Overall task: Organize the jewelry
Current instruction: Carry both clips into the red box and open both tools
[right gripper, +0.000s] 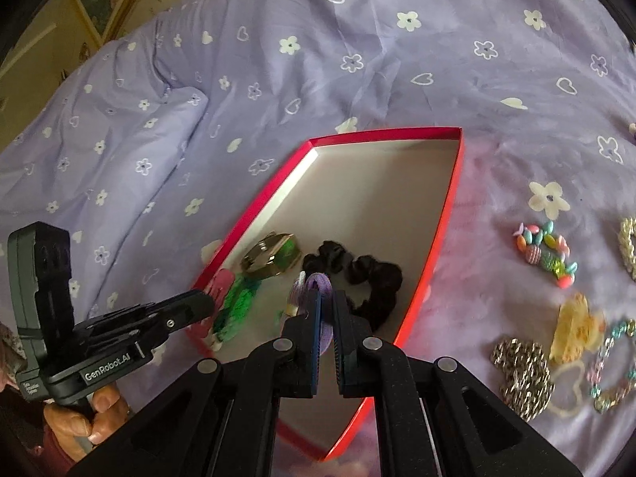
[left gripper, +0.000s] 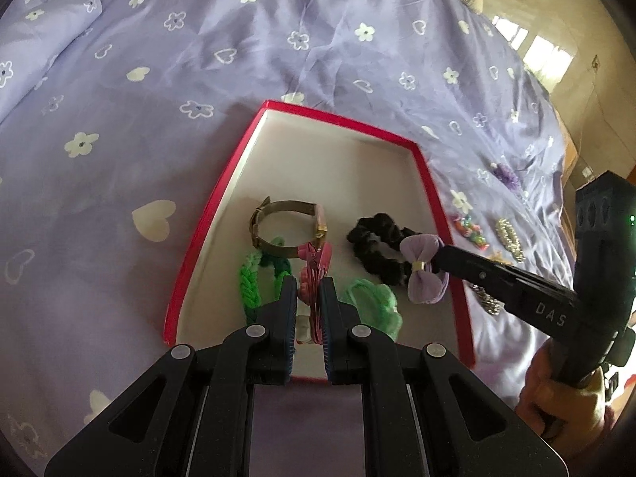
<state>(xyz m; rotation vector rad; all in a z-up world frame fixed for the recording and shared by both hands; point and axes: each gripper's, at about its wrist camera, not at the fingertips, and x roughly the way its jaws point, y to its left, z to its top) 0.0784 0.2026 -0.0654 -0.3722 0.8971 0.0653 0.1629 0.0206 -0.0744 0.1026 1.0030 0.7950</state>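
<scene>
Jewelry occupies two zones: a red-rimmed box (left gripper: pixel 222 183) with a white floor, and the lilac flowered bedspread (left gripper: pixel 119 159) it sits on.

We hold two grippers over the near end of the box.

1. Left gripper (left gripper: pixel 309 292): its jaws are closed on a pink hair clip (left gripper: pixel 314 274), which stands on edge between the pads just above the box floor. In the right wrist view this gripper (right gripper: pixel 206 300) reaches in over the left rim of the box (right gripper: pixel 445 214).
2. Right gripper (right gripper: pixel 326 310): its jaws are clamped on the elastic of a lilac bow hair tie (right gripper: pixel 314 284). In the left wrist view the bow (left gripper: pixel 423 268) hangs at the fingertips, inside the right rim and overlapping the black scrunchie (left gripper: pixel 381 250).

Contents on the box floor:
- a gold-toned watch (left gripper: pixel 286 230) with a mesh strap, lying on its side near the middle;
- a bright green braided band (left gripper: pixel 254 278) to the left of the clip;
- a pale green knitted piece (left gripper: pixel 373 302) to the right of the clip;
- the black scrunchie, near the right wall.

Items on the bedspread to the right of the box:
- a multicoloured bead bracelet (right gripper: pixel 546 252);
- a silver chain bracelet (right gripper: pixel 522 373);
- a yellow claw clip (right gripper: pixel 576 332);
- a pastel bead chain (right gripper: pixel 614 365), partly blurred.
</scene>
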